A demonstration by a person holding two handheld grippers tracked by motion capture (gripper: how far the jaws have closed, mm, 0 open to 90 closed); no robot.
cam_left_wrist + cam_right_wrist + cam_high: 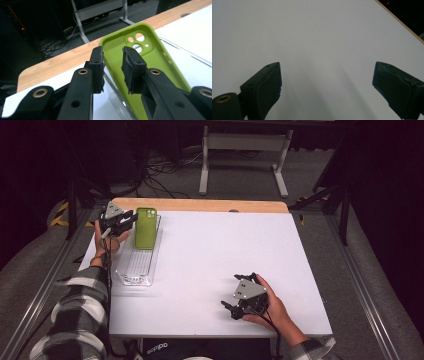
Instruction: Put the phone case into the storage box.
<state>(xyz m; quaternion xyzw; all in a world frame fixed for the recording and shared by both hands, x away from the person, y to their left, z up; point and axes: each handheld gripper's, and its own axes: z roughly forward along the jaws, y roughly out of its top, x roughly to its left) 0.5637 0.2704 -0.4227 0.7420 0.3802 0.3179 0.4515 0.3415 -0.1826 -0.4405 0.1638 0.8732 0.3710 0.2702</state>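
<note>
The green phone case [145,227] stands tilted in the clear plastic tray [131,270], at the tray's far end, near the wooden strip along the table's back edge. Its back faces up, with the camera holes at the top.

The left gripper [113,68] sits just beside the tray's far end. Its two black jaws are close together, with only a thin gap. In the left gripper view the left edge of the case shows through that gap. I cannot tell if the pads are pinching the edge or just sitting in front of it.

It looks like the step now is getting hold of the case at the tray. Next, the left gripper needs a firm pinch on that edge, then a slow lift up and out of the tray so the case does not slip or tip.

The right gripper [239,301] rests on the white table [220,250], well away from the tray. Its jaws are spread wide with nothing between them.
</note>
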